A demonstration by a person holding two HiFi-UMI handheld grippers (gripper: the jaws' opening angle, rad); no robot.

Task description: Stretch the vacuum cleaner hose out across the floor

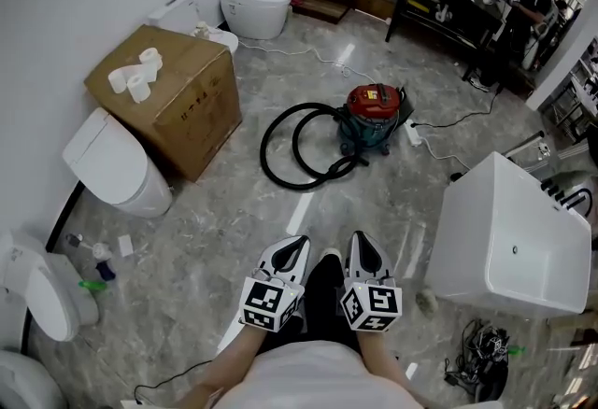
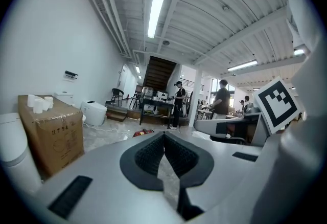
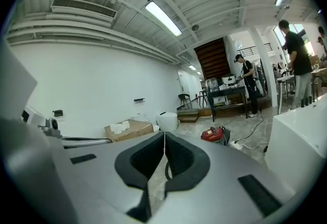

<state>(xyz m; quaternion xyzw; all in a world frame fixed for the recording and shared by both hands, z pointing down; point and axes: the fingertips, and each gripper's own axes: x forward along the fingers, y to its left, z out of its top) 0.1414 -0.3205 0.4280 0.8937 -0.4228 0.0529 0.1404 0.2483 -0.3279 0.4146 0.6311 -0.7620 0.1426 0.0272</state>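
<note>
Now | count: one red vacuum cleaner (image 1: 374, 113), one black hose (image 1: 301, 187), left hand-held gripper (image 1: 297, 241) and right hand-held gripper (image 1: 360, 237), both pressed together, empty | around: cardboard box (image 1: 177, 104) left, white tub (image 1: 514, 239) right | hose: coiled in loops on the floor (image 1: 234, 220), touching the cleaner's left side, well apart from both grippers

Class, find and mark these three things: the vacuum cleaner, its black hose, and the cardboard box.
vacuum cleaner (image 1: 374, 102): head view, red lid.
hose (image 1: 263, 150): head view, left curve of the coil.
cardboard box (image 1: 182, 62): head view, bare top face.
</note>
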